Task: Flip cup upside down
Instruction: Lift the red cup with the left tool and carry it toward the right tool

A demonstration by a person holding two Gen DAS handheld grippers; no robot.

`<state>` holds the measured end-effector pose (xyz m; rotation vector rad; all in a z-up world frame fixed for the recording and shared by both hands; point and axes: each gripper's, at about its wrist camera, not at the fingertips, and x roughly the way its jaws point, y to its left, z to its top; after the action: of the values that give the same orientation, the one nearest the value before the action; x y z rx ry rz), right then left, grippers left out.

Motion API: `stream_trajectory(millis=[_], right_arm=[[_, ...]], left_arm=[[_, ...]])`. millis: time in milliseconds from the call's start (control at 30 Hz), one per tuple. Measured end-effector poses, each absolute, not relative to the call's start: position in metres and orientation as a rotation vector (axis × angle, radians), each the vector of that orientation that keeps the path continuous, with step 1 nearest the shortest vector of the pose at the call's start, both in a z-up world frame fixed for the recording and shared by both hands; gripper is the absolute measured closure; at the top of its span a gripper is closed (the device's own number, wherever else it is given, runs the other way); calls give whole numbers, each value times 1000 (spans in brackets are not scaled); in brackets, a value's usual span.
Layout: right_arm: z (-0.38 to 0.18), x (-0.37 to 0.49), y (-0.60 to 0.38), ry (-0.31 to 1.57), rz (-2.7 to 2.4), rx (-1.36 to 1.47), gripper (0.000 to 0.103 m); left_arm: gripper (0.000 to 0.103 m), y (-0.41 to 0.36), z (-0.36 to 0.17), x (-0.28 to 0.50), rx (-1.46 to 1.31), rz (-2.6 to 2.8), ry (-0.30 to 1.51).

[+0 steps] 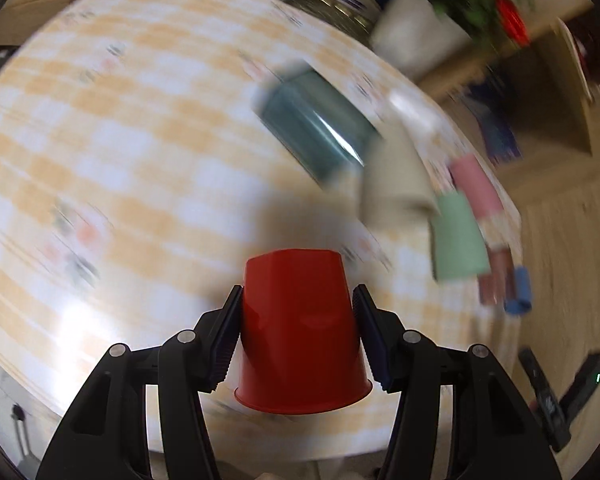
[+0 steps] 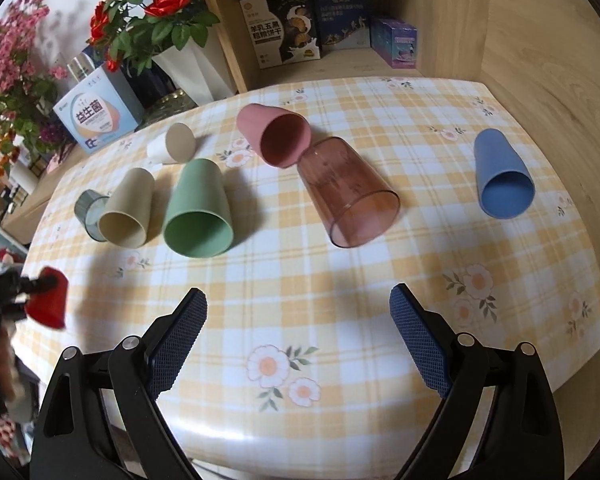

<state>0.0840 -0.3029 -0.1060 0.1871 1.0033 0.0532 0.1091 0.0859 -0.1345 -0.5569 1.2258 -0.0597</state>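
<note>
My left gripper (image 1: 298, 300) is shut on a red cup (image 1: 300, 332), pads on its two sides, base pointing away from the camera and rim toward it, held above the checked table (image 1: 140, 140). The view is blurred by motion. In the right wrist view the red cup (image 2: 48, 298) shows at the far left table edge in the left gripper. My right gripper (image 2: 298, 304) is open and empty above the table's front part. Several cups lie on their sides: beige (image 2: 126, 214), green (image 2: 200, 210), pink (image 2: 274, 134), clear brown (image 2: 348, 196), blue (image 2: 502, 174).
A grey glass (image 2: 88, 210) and a white cup (image 2: 172, 146) lie behind the beige one. Flower vases (image 2: 188, 68) and a box (image 2: 100, 116) stand at the back left. A wooden shelf (image 2: 340, 60) with boxes stands behind the table (image 2: 340, 280).
</note>
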Motion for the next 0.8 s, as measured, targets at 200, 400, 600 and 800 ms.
stream_trajectory(millis=[200,400,600,800], right_arm=[[-115,78,-321,1012,32,202,13],[-122,77,-339,1016,-12,209,13],[-127,73,-360,1020,-77,230,13],[-132,71,-378,1023,-122,250,13]], left_arm=[[50,10,-156,105,-571,-161,1287],[50,-50,-167,124,-520,-244,1329],[50,-100,-176,136,-509,-319,1350],[49,-131,-185,128,-451,-338,1358]])
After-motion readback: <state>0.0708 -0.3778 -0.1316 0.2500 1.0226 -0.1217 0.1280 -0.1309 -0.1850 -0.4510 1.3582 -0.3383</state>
